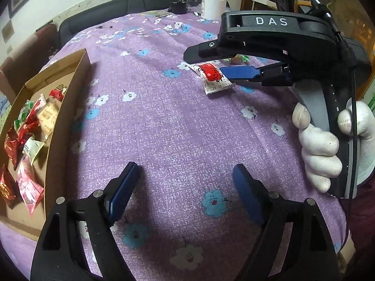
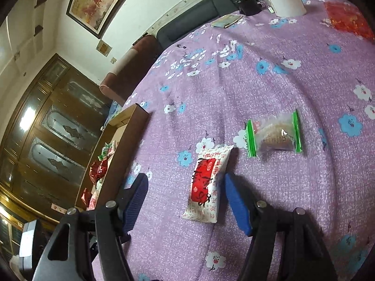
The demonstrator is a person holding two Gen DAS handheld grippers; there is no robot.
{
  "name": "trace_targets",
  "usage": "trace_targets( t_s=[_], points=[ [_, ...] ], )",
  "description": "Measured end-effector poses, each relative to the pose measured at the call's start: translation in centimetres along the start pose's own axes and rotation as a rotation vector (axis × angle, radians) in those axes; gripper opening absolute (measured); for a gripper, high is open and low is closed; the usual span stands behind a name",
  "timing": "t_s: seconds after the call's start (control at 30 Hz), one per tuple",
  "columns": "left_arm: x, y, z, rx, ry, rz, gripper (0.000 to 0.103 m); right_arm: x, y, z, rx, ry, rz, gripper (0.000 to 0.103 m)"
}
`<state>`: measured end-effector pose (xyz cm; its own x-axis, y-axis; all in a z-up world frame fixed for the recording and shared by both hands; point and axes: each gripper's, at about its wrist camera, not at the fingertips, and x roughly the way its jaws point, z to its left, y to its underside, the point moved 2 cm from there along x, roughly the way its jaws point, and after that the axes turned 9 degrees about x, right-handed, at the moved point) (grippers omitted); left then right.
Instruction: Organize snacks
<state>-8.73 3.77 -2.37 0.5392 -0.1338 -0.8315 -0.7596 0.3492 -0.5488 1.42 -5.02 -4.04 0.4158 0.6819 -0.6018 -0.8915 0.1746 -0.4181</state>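
A red-and-white snack packet (image 2: 206, 185) lies flat on the purple flowered tablecloth (image 2: 269, 89). My right gripper (image 2: 185, 185) is open, its blue fingers on either side of the packet, just above the cloth. In the left wrist view the same packet (image 1: 212, 76) lies between the right gripper's fingers (image 1: 241, 72). A clear packet with green ends (image 2: 274, 135) holding a biscuit lies just beyond. My left gripper (image 1: 185, 175) is open and empty over bare cloth. A cardboard box (image 1: 77, 75) at the left holds several wrapped snacks (image 1: 28, 128).
A white tub (image 1: 213, 4), a black item (image 1: 178, 7) and a flat pouch (image 2: 227, 21) stand at the table's far edge. A red bag (image 2: 346, 21) lies far right. A dark sofa (image 2: 187, 21) runs behind the table.
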Motion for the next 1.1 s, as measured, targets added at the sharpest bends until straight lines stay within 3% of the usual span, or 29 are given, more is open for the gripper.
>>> trace_targets(
  t_s=[1.1],
  points=[
    [0.33,0.04,-0.42,0.019,0.010,0.007,0.094,0.15,0.14,0.35,-0.022,0.003,-0.017,0.074]
  ],
)
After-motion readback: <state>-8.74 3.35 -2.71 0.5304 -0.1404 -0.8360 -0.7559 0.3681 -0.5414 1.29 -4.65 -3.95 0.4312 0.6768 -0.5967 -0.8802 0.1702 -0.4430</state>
